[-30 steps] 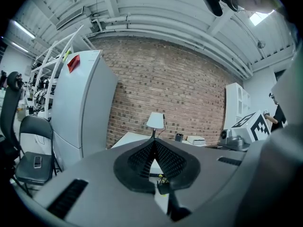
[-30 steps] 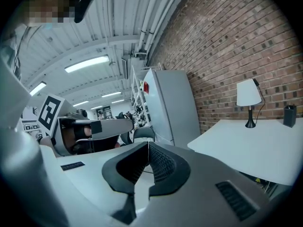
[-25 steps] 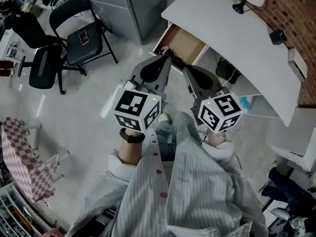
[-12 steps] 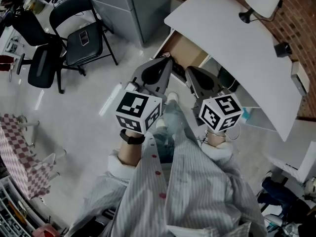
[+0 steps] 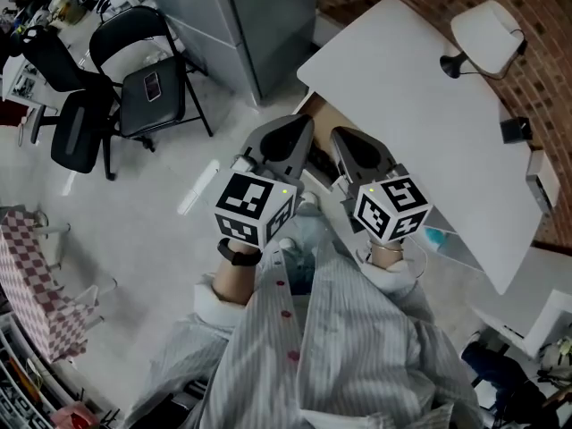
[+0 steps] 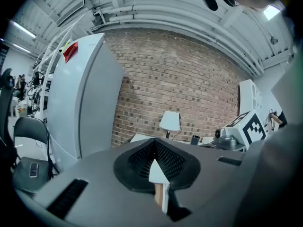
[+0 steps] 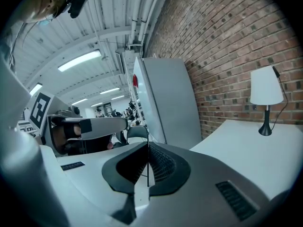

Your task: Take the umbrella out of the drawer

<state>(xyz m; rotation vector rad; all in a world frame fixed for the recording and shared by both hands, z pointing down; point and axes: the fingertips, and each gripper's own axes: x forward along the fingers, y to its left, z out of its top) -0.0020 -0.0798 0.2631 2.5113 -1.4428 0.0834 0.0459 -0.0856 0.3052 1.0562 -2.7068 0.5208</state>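
In the head view a white desk (image 5: 402, 88) stands at the upper right. Under its near edge a sliver of the open drawer's tan inside (image 5: 323, 117) shows between my two grippers. No umbrella shows in any view. My left gripper (image 5: 304, 125) and right gripper (image 5: 340, 138) point side by side at the drawer, and they cover most of it. In the left gripper view the left gripper (image 6: 154, 143) has its jaws shut with nothing between them. The right gripper (image 7: 147, 148) is likewise shut and empty in its own view.
A black folding chair (image 5: 147, 83) with a phone on its seat and a black office chair (image 5: 71, 128) stand at the left. A tall grey cabinet (image 5: 259, 16) stands beside the desk. A white lamp (image 5: 487, 34) sits on the desk. A checkered cloth (image 5: 36, 275) is at the lower left.
Both grippers have moved forward towards the desk, side by side. The drawer opening, plainly in view before, is now mostly hidden behind them. Both stay shut.
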